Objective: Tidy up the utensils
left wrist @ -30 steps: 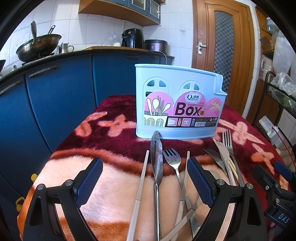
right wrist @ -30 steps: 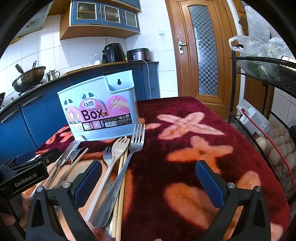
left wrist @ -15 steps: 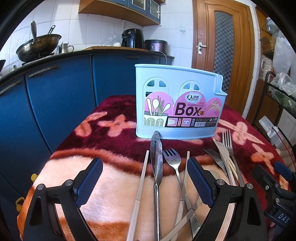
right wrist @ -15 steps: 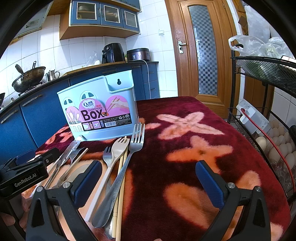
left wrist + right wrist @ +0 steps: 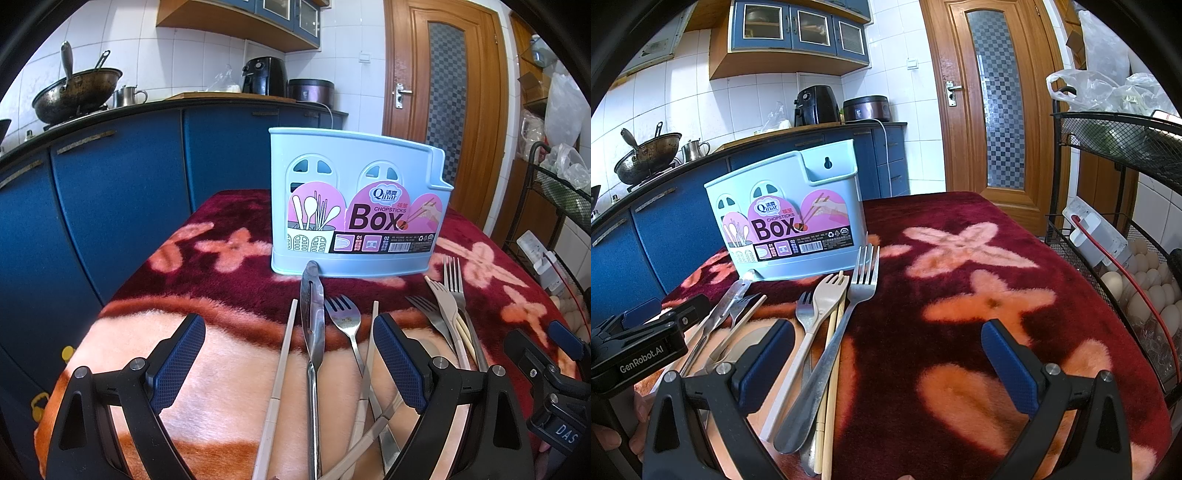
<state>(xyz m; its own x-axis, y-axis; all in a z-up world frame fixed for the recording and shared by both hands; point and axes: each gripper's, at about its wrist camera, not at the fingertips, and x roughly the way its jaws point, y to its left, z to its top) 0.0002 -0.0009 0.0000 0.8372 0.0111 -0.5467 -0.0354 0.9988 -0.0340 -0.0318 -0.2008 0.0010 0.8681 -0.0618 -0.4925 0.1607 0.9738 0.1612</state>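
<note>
On the plush red floral cloth (image 5: 960, 314), both grippers wait with jaws spread wide and empty. Between the left gripper (image 5: 289, 356) fingers lie a steel knife (image 5: 313, 321), a small fork (image 5: 343, 317) and pale chopsticks (image 5: 282, 354), all pointing at the light-blue chopsticks box (image 5: 354, 166) standing just beyond them. The right gripper (image 5: 888, 363) sits beside a second bundle topped by a long fork (image 5: 849, 314). Best to pinch one handle at mid-length, lift it clear of its neighbours, then drop it upright into the box
</note>
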